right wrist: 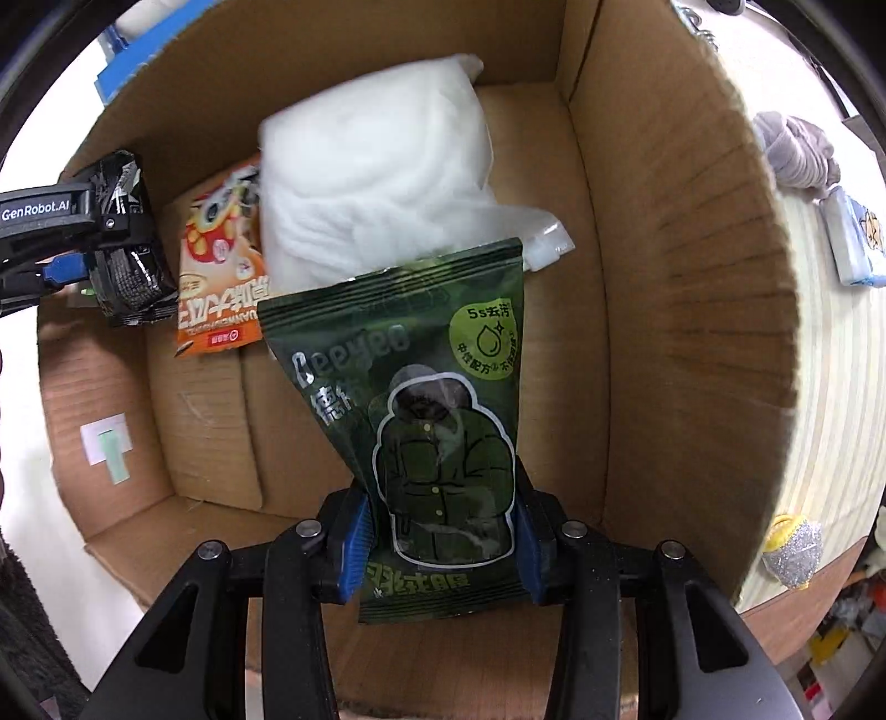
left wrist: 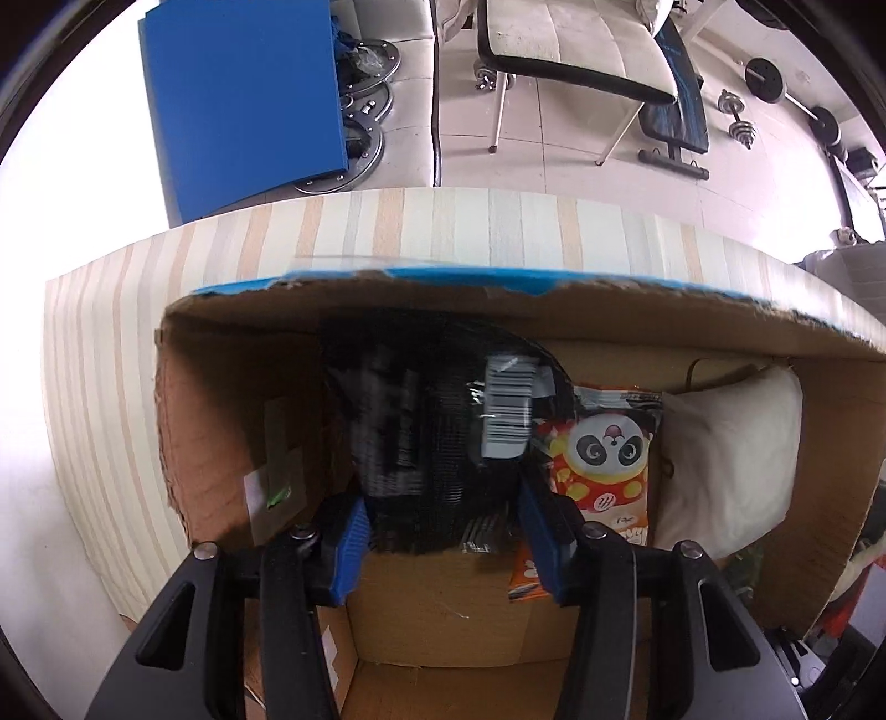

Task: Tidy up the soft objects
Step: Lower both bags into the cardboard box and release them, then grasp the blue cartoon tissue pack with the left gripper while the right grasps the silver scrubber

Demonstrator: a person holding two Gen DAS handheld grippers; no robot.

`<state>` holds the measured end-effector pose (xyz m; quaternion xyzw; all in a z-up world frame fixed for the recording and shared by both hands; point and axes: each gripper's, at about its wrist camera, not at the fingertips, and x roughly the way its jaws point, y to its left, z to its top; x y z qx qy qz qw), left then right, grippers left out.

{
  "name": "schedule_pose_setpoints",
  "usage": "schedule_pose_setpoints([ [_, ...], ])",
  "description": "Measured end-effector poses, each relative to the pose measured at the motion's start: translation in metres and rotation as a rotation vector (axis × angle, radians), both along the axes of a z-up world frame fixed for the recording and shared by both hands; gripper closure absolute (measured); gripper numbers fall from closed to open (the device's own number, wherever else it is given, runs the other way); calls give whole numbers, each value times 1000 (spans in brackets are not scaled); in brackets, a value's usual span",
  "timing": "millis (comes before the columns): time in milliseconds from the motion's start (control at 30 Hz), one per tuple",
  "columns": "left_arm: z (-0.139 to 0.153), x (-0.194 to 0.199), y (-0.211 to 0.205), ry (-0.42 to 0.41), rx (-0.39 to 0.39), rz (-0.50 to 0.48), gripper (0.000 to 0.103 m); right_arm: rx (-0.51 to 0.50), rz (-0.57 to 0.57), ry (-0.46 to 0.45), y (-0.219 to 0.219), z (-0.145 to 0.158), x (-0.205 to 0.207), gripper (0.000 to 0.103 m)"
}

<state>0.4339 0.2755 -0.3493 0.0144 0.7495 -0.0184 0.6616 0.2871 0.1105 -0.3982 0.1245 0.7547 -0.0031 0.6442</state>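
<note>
My left gripper (left wrist: 443,531) is shut on a black plastic-wrapped packet (left wrist: 437,421) with a barcode label and holds it inside the cardboard box (left wrist: 232,421), against the far wall. The packet also shows in the right wrist view (right wrist: 127,255), with the left gripper (right wrist: 83,271) on it. My right gripper (right wrist: 440,531) is shut on a green pouch (right wrist: 426,399) with a jacket drawing and holds it inside the same box (right wrist: 664,332). An orange panda snack bag (left wrist: 601,465) (right wrist: 221,277) and a white soft pack (left wrist: 731,448) (right wrist: 382,171) lie in the box.
The box stands on a striped tabletop (left wrist: 443,232). On the table right of the box lie a grey cloth (right wrist: 797,149), a light blue packet (right wrist: 855,243) and a silver and yellow scrubber (right wrist: 789,548). Beyond the table are a blue panel (left wrist: 243,105), a chair (left wrist: 570,50) and weights.
</note>
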Motion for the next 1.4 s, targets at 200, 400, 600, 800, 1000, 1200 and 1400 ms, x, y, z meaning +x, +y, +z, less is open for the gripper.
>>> schedule_pose_setpoints([
  [200,28,1,12,-45,-106,70,34,84,-46,-7,2,5,1,28],
  [400,72,-21,13,-146,-122,52,7,52,-9,-64,18,35,2,0],
  [600,100,-72,8,-259,-140,44,2,-10,3,-191,12,67,-9,0],
  [800,122,-124,5,-349,-131,68,2,-51,46,-265,4,101,-31,0],
  [1000,150,-177,-2,-459,-70,50,2,-73,84,-348,-1,139,-59,0],
  [1200,158,-210,-1,-478,-76,87,2,-56,107,-418,-1,172,-87,0],
  [1400,174,-231,-10,-482,-101,122,2,21,119,-456,-4,192,-106,0],
])
